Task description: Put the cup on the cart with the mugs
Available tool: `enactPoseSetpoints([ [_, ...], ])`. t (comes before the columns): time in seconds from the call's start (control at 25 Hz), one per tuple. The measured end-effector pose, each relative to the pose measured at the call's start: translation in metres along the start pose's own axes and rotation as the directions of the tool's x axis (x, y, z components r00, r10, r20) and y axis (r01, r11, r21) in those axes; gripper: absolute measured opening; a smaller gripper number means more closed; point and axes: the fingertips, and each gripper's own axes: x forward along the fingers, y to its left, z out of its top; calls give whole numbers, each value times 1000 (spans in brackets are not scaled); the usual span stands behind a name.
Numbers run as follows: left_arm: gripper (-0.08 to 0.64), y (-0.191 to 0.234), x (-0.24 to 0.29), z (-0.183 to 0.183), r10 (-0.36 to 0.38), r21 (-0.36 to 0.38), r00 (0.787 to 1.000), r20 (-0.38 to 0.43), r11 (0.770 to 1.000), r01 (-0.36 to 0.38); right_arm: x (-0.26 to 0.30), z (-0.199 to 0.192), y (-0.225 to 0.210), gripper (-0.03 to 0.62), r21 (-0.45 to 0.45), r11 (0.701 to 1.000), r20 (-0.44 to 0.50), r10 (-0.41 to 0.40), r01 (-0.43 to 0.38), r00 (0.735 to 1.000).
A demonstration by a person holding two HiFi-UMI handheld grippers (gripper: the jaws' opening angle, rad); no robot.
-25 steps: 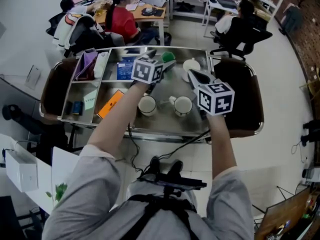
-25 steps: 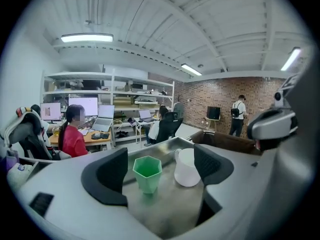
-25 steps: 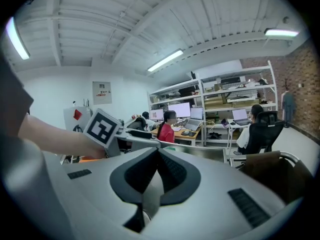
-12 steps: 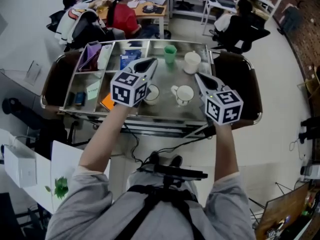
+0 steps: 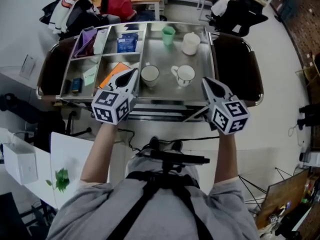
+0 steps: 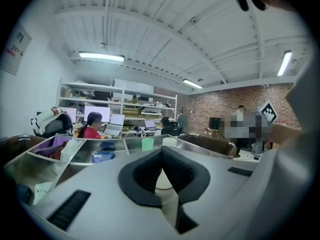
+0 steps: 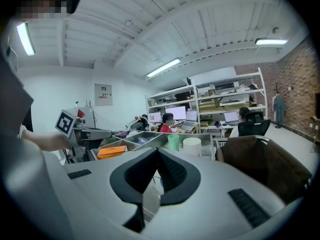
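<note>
A green cup point(image 5: 169, 34) stands upright at the back of the steel cart tray point(image 5: 200, 59), beside a white lidded cup point(image 5: 190, 43). Two white mugs point(image 5: 149, 75) point(image 5: 184, 75) sit in front of them. My left gripper point(image 5: 134, 74) hovers at the tray's front edge, shut and empty, well short of the green cup. My right gripper point(image 5: 205, 81) is also shut and empty, near the front right edge. In the left gripper view the shut gripper point(image 6: 161, 153) points at the green cup point(image 6: 147, 144). Beyond the right gripper point(image 7: 156, 152) the green cup point(image 7: 173, 142) also shows.
The cart's left compartments hold a purple pouch point(image 5: 86, 40), a blue packet point(image 5: 128, 42) and an orange box point(image 5: 113, 75). Brown side flaps point(image 5: 235, 64) flank the tray. People sit at desks behind the cart. A white box point(image 5: 20, 164) lies on the floor at left.
Both grippers pulled back from over the tray toward the cart's front edge. The left gripper left the green cup standing at the back and its jaws closed.
</note>
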Motion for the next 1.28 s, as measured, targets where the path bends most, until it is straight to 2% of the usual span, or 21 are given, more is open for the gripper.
enactPoseSetpoints([
  [0.56,2,-1,-50,-66,17,-59,999,-50,998,-20,-36,-48,12,0,114,989,7,-95,94,995],
  [0.96,2,8,-67,-93,26,-98,997,-72,995,-33,-41,-63,11,0,130,983,-14,-132,133,991],
  [1.28,2,19,-76,-103,31,-123,997,-72,992,-40,-37,-63,16,0,115,984,-19,-133,134,991],
])
